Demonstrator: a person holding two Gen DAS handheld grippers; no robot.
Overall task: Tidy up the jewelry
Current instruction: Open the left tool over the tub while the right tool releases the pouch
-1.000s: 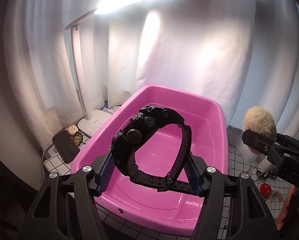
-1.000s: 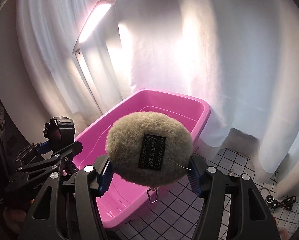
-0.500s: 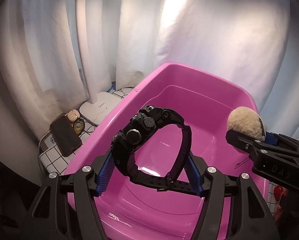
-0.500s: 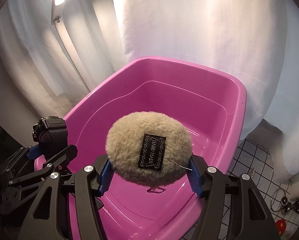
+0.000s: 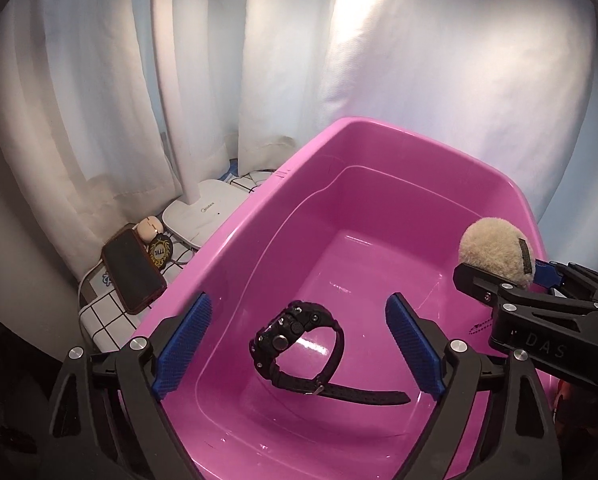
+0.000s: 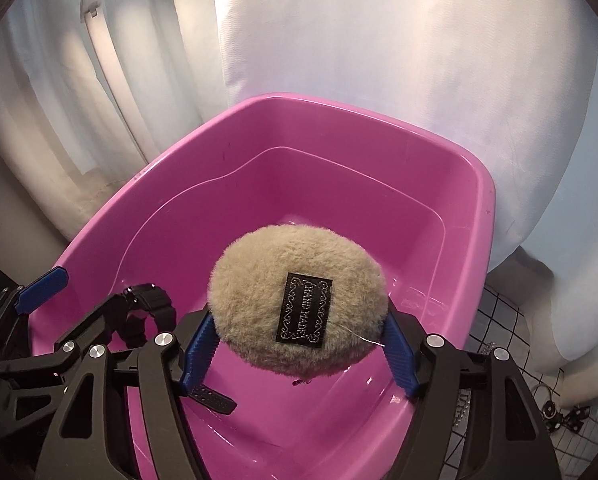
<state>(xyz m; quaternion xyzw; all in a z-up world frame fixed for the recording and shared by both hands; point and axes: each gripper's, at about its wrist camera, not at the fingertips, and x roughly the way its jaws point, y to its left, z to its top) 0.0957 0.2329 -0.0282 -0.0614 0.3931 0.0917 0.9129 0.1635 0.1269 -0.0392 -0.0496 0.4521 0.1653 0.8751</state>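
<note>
Inside pink tub (image 5: 283, 184), black watch (image 5: 295, 340) — pompom (image 6: 299, 300) above

The watch (image 5: 295, 344) lies in the tub (image 5: 259, 216), on its floor toward the near end, its strap running out to 4 o'clock. The puff (image 6: 299, 300) hangs over the tub, at 2 o'clock from the watch, with the right gripper (image 6: 299, 344) around it. Outside the tub on the counter (image 5: 107, 320), at 10 o'clock, lie a phone (image 5: 133, 272) and, behind it, a lamp base (image 5: 203, 212). Small trinkets (image 6: 559, 420) sit on the counter at 4 o'clock of the tub.
</note>
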